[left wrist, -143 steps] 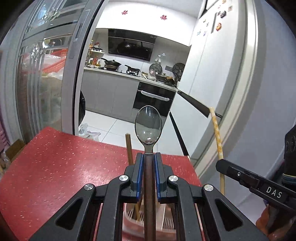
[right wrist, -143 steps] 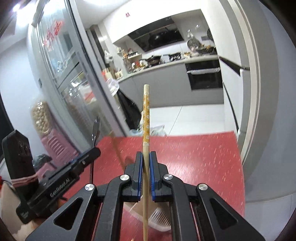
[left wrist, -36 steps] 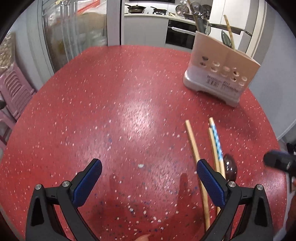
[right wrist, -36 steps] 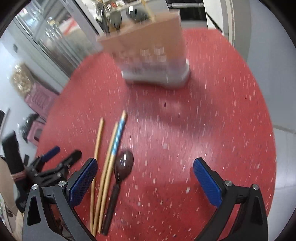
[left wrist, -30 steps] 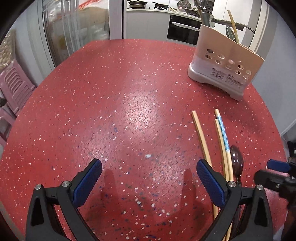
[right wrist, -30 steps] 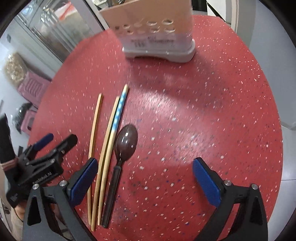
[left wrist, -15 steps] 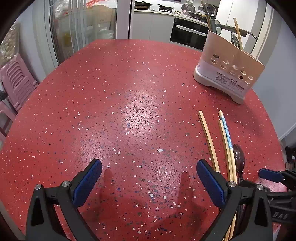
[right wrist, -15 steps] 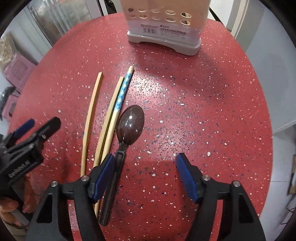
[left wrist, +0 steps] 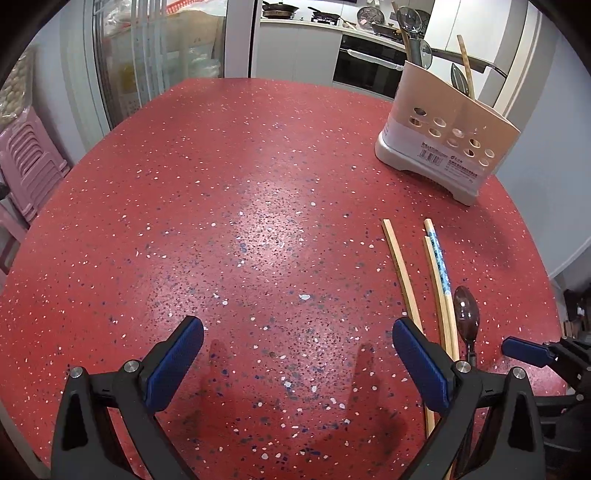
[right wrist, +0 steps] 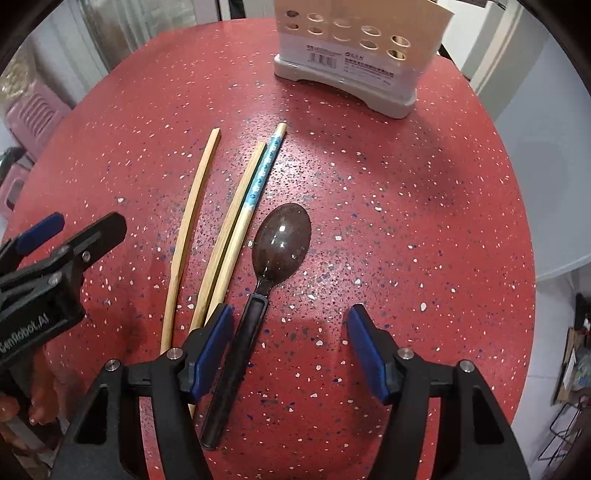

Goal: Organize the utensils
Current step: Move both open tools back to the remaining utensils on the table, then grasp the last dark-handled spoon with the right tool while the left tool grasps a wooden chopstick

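Right wrist view alone: whole dark spoon (right wrist: 282,240) between wide-spread right fingers (right wrist: 212,347); left fingers (left wrist: 173,362) equally wide, empty.

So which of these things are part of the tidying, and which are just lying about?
Part of the job:
- dark brown plastic spoon
- three bamboo chopsticks
- beige perforated utensil holder

Just there:
- pink plastic stools
- pans on the kitchen counter

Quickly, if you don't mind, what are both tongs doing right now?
Left tongs: open, holding nothing.
Right tongs: open, empty, over the spoon handle.
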`<state>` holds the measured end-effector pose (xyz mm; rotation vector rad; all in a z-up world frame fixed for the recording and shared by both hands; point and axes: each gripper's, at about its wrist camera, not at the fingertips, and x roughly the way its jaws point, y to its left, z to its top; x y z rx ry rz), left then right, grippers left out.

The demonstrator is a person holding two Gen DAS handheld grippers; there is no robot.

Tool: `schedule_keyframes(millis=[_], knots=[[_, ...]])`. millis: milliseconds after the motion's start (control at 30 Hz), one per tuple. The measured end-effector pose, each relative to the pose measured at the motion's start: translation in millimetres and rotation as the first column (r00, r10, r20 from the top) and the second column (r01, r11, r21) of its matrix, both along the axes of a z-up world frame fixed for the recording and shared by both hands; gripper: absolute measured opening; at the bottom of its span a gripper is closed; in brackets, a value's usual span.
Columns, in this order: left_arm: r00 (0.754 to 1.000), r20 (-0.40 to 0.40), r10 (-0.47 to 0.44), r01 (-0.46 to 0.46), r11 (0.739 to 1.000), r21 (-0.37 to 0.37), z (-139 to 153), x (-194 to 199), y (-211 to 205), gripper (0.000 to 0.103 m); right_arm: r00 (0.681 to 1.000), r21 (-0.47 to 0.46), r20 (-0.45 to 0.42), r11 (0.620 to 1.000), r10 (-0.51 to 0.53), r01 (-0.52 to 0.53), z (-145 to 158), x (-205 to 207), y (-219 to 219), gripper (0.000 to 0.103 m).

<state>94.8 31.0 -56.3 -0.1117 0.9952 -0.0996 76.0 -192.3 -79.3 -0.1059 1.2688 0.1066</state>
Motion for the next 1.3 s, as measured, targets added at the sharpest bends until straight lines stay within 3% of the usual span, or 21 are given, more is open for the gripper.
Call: schedule_keyframes(millis=[67,167,233,267,933,1200,1300], knots=[[1.0,-0.005,-0.011,0.011,1.0,-0.006,0.2,2.8,-3.6,0.103,1.0,0.002,-0.002,1.0,0.012,-0.012,0.8,-1.8,1.9,0.061],[0.999,-0.022,-0.043,0.043,0.999,-0.005,0.1,8.0,-13.2,0.103,1.0,0.007,0.001,1.0,0.012,-0.012,4.9,-5.3,-13.3,0.043],[0.997,-0.034,-0.065,0.065,0.998,0.001,-0.4,11.3,-21.3,0.103,1.0,0.019,0.007,1.0,0.009,-0.009,5.9,-6.0,-20.3,0.019],[0.996,-0.04,-0.075,0.075,0.997,0.002,-1.1,12.8,-25.6,0.103,1.0,0.021,0.011,1.0,0.007,-0.008,6.3,-6.7,-21.8,0.014],[0.986,-0.116,-0.121,0.135,0.983,0.127,-13.4,22.3,-67.1,0.103,0.999,0.108,0.042,0.994,0.026,-0.03,5.8,-11.9,-49.6,0.012],[0.982,-0.127,-0.142,0.158,0.979,0.125,-14.6,27.2,-78.1,0.103,0.999,0.139,0.039,0.99,0.031,-0.036,6.3,-11.7,-54.9,0.012],[0.976,-0.127,-0.178,0.194,0.973,0.122,-11.2,27.4,-85.5,0.087,0.999,0.187,0.033,0.982,0.024,-0.03,6.1,-10.6,-61.7,0.012]])
